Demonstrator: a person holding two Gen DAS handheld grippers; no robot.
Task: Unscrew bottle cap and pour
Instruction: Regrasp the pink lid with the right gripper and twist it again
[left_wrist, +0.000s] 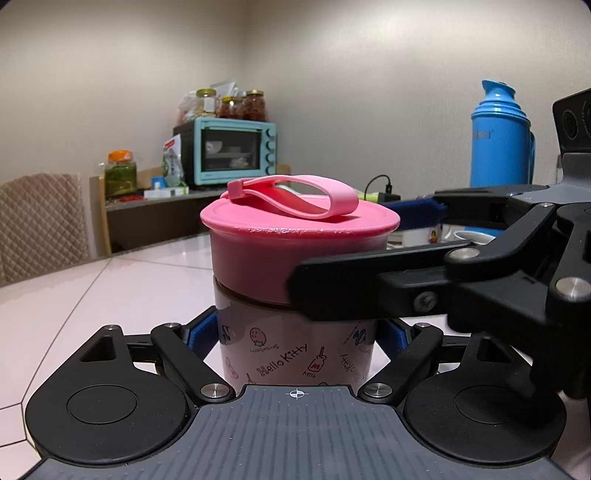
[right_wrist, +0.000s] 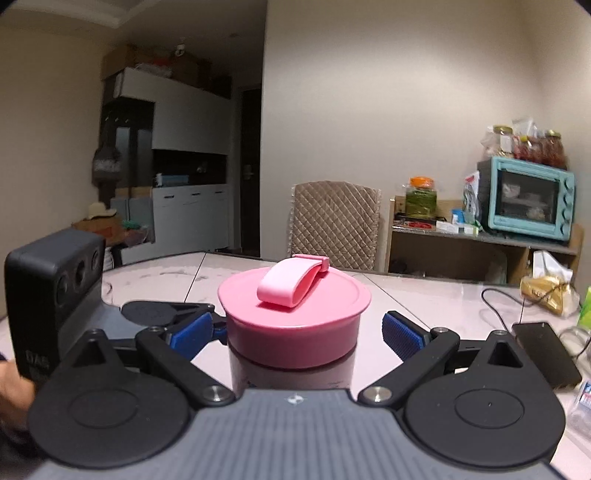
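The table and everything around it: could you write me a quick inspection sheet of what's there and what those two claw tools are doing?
Surface: pale tiled table, bare near the bottle.
Job's things: patterned bottle upright, pink cap still on, strap folded flat.
Clutter: gold bag, black flat device, blue thermos.
Grippers: left gripper shut on the bottle body; right gripper open, pads either side of the cap, not touching.
Cables: black cable running to the device.
Surroundings: quilted chair, teal toaster oven topped with jars, on a shelf.

Beige walls, quilted chair, shelf (teal oven atop).
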